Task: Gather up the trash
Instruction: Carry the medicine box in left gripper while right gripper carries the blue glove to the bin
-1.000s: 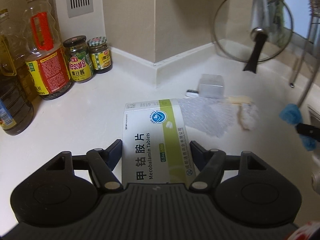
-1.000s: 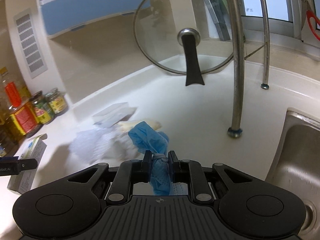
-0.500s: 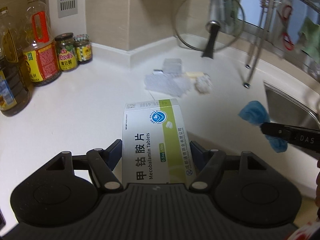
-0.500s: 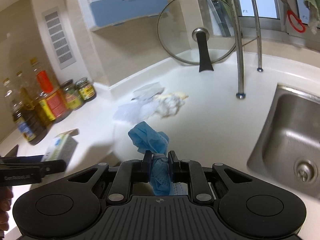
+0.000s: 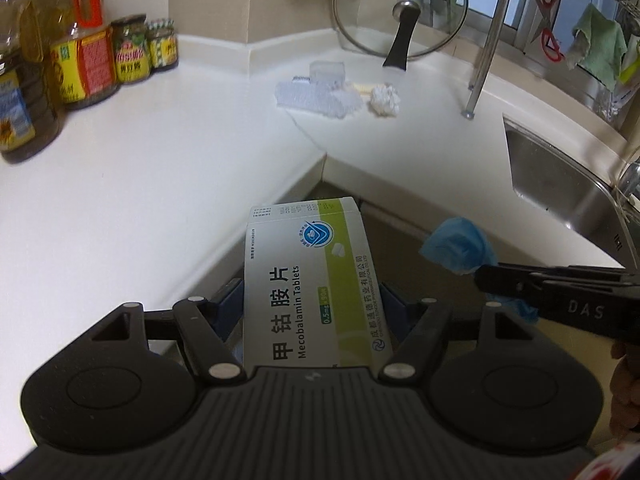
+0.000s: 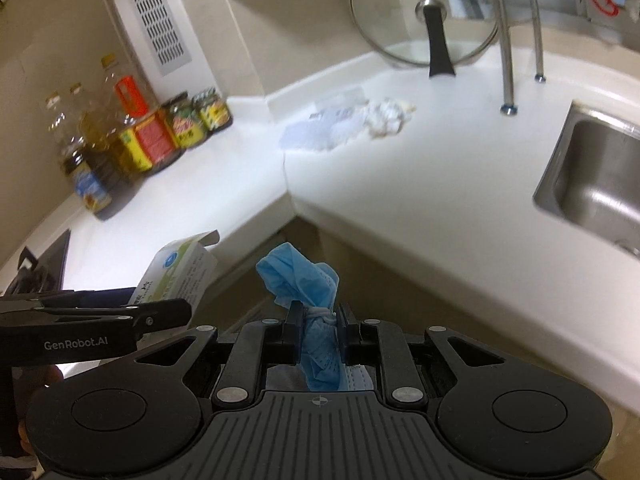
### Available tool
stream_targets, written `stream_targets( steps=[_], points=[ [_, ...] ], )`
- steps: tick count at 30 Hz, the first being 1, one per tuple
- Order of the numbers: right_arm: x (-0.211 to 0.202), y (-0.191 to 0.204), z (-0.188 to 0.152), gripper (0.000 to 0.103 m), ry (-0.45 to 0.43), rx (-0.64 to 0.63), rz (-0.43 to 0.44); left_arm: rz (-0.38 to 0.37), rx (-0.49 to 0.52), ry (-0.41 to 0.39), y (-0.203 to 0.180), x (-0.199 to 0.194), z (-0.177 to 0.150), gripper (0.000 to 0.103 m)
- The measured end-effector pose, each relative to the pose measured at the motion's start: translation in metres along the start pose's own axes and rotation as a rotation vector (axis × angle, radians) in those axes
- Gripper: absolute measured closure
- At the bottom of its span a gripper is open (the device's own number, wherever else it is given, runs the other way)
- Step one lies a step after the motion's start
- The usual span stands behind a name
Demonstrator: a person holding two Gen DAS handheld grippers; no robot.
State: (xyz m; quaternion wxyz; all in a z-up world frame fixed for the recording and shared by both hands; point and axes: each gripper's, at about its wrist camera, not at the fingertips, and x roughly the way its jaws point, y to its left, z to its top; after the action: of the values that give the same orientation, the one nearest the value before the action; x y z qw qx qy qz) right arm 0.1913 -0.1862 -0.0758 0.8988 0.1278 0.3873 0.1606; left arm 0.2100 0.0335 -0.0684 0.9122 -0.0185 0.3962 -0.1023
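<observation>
My left gripper [image 5: 312,300] is shut on a white and green tablet box [image 5: 308,280], held past the inner corner of the white counter [image 5: 160,160]. The box [image 6: 176,272] and the left gripper [image 6: 160,316] also show at the left of the right wrist view. My right gripper [image 6: 318,320] is shut on a crumpled blue face mask [image 6: 308,280], off the counter edge; the mask [image 5: 456,244] and right gripper [image 5: 492,280] appear at the right of the left wrist view. On the counter lie bubble wrap [image 5: 316,98], a small clear box [image 5: 327,71] and a crumpled white tissue [image 5: 384,100].
Oil bottles [image 5: 28,92] and sauce jars [image 5: 132,48] stand at the back left. A glass pot lid [image 5: 400,12] leans in the far corner. A steel rack leg [image 5: 480,64] and a sink [image 5: 560,184] are on the right. A dish cloth [image 5: 600,44] hangs above.
Both grippers have pulled back from the counter with their loads, now hanging past its inner corner edge. The trash left on the counter looks farther away.
</observation>
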Motion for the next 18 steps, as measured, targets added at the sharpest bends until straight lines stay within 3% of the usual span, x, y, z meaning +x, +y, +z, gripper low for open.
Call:
stream_targets(
  steps=[18],
  points=[
    [0.051,-0.031,-0.059,0.085,0.22,-0.006,0.027,0.044,-0.098,0.151,-0.011,0.048,-0.074,0.033]
  ],
)
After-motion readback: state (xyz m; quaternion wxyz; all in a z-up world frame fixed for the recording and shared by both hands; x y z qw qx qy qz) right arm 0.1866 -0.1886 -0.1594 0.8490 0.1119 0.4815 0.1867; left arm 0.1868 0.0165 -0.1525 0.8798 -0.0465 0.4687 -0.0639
